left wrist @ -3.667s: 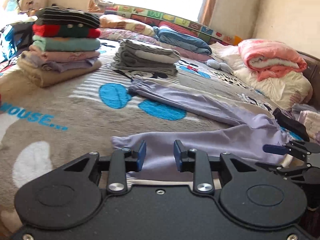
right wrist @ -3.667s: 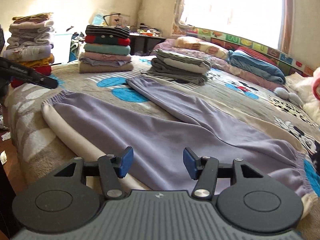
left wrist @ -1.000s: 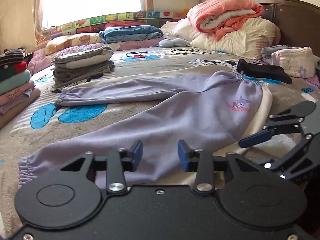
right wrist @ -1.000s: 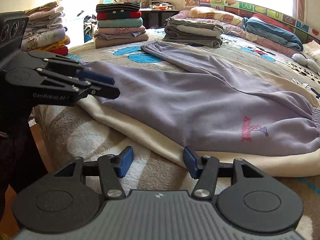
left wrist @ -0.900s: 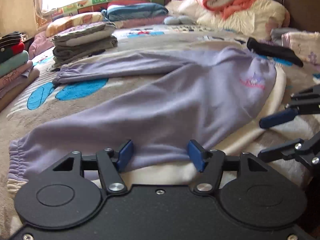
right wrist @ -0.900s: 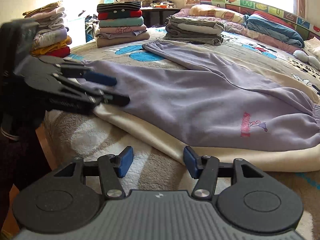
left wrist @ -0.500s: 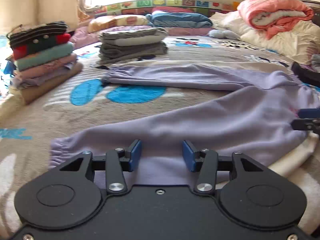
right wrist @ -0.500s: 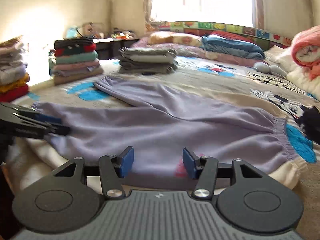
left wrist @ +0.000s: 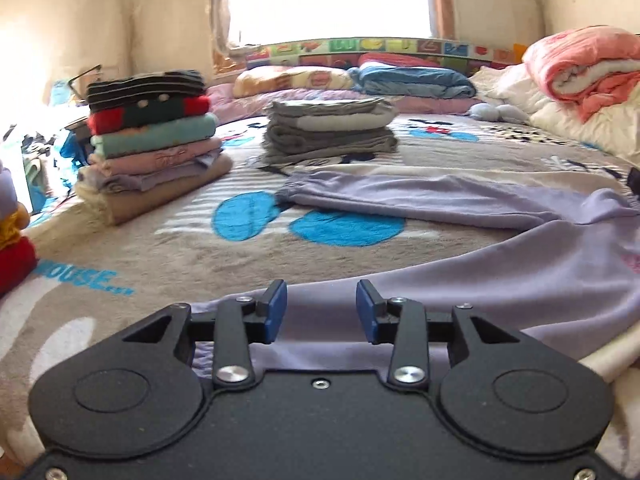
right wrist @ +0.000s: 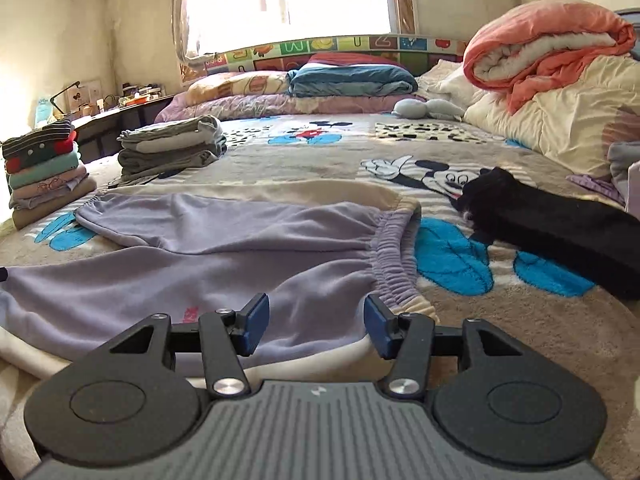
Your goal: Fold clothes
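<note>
Lilac sweatpants (left wrist: 500, 264) lie spread flat on the bed, legs pointing left, the elastic waistband (right wrist: 390, 256) at the right. My left gripper (left wrist: 320, 310) is open and empty, low over the near leg close to its cuff end. My right gripper (right wrist: 316, 322) is open and empty, over the near waist corner, beside a pink print on the fabric. The pants also fill the right wrist view (right wrist: 200, 264).
A tall stack of folded clothes (left wrist: 152, 140) and a grey folded pile (left wrist: 328, 128) stand at the back left. A black garment (right wrist: 560, 232) lies right of the waistband. Pillows and a rolled pink quilt (right wrist: 548, 44) line the far side.
Both grippers swung toward the window and spread apart; the left moved to the near leg's cuff end, the right to the waistband corner. The pants lie as before.
</note>
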Available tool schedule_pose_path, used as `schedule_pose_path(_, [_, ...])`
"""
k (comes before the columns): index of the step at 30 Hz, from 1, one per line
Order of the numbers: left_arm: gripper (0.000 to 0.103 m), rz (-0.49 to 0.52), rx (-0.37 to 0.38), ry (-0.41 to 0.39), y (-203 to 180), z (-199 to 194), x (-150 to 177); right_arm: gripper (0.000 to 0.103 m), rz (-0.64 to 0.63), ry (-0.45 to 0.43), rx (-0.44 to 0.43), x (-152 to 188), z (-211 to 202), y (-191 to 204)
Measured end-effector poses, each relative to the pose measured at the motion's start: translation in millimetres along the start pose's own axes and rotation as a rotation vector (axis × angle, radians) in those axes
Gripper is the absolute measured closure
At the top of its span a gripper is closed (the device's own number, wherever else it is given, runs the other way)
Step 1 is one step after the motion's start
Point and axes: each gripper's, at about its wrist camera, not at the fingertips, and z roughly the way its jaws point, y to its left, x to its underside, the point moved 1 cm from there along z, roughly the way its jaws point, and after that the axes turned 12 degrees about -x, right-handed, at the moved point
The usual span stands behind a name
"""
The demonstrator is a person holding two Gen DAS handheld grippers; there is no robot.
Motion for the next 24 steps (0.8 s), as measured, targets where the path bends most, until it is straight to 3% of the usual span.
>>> schedule_pose_path(3, [0.060,0.031,0.051,0.015,-19.3,6.6,-0.3,0.049,-0.013,-0.032,-0.065,-0.6,5.9,6.6])
schedule_pose_path(5, [0.054,0.057,0.057,0.115,-27.4,22.8,4.4,0.048,-0.030,0.040,-0.056,1.7,21.4,11.7])
schedule_pose_path(6, [0.054,0.040,0.059,0.108,-26.1,22.9,3.9,0.045,-0.025,0.082,-0.038,3.2,28.6,11.1])
schedule_pose_path(9, [0.054,0.001,0.081,0.092,-21.5,15.6,-4.0,0.046,0.019,0.097,-0.022,2.2,29.8,4.9])
schedule_pose_path(13, [0.052,0.084,0.089,0.082,-31.4,8.0,2.3,0.050,0.051,0.094,0.027,3.2,20.5,-10.2])
schedule_pose_path(15, [0.052,0.067,0.080,0.057,-33.9,0.9,2.7,0.052,0.077,0.089,0.024,6.1,19.7,-14.7])
schedule_pose_path(18, [0.052,0.030,0.124,0.003,-44.6,-16.8,0.0,0.048,0.047,0.051,0.014,4.4,15.9,-7.9])
schedule_pose_path(22, [0.052,0.188,0.164,-0.002,-83.9,-38.0,13.1,0.043,0.009,0.036,-0.008,1.8,14.6,3.8])
schedule_pose_path(24, [0.053,0.272,0.133,-0.070,-94.7,-53.5,19.6,0.043,0.003,0.029,-0.025,1.8,12.6,7.2])
